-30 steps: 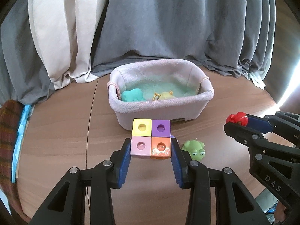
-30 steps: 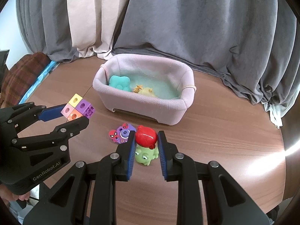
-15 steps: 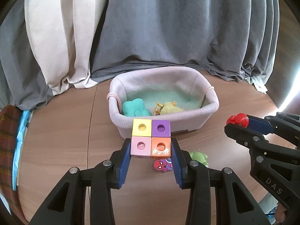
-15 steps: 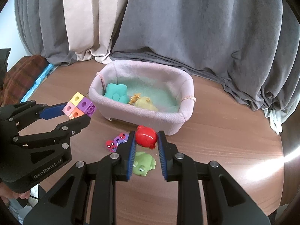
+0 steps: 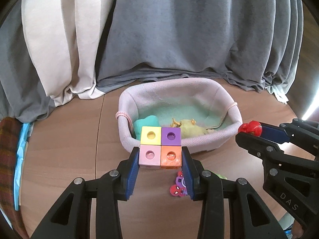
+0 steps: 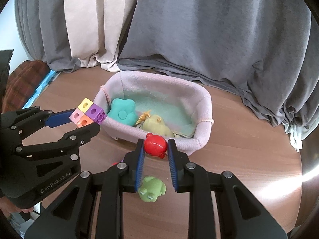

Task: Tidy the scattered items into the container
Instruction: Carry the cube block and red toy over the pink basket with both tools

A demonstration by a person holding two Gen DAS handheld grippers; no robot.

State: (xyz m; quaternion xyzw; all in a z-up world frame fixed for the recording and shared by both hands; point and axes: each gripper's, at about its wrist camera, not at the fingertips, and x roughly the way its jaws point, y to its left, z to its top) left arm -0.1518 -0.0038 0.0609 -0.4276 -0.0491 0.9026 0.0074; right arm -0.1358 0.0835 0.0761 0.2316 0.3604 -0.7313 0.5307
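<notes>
Over the last second both grippers have risen from the table and moved toward the basket (image 5: pixel 179 139), which now sits closer and lower in both views than a second ago; the green frog (image 6: pixel 152 190) that was right under the right gripper's fingers is now well below them, left on the table, so both loads are in the air and nearing the basket's near wall; to my eye the carrying step is almost over and the drop comes next. The left gripper (image 5: pixel 160 159) is pinching the block cluster (image 5: pixel 160 146) by its lower two cubes, fingers pressed against the pink and orange sides, with the cluster just in front of the basket's near-left rim in the right wrist view; the right gripper (image 6: pixel 156 149) is clamped on the red toy (image 6: pixel 155 144), held just before the near rim and not yet over the inside. Counting: one basket; one block cluster made of four cubes, yellow, purple, pink and orange; one red toy; inside the basket one teal flower-shaped piece (image 6: pixel 122 114), one pale yellow-green soft toy (image 6: pixel 156 127) and some small gold bits (image 6: pixel 144 116) too tangled to count; on the table (image 6: pixel 239 139) outside it, one green frog and one purple and red sticker-like toy (image 5: pixel 179 185), mostly hidden behind the fingers. So two items are in hand and, I judge, two remain to collect afterwards.
</notes>
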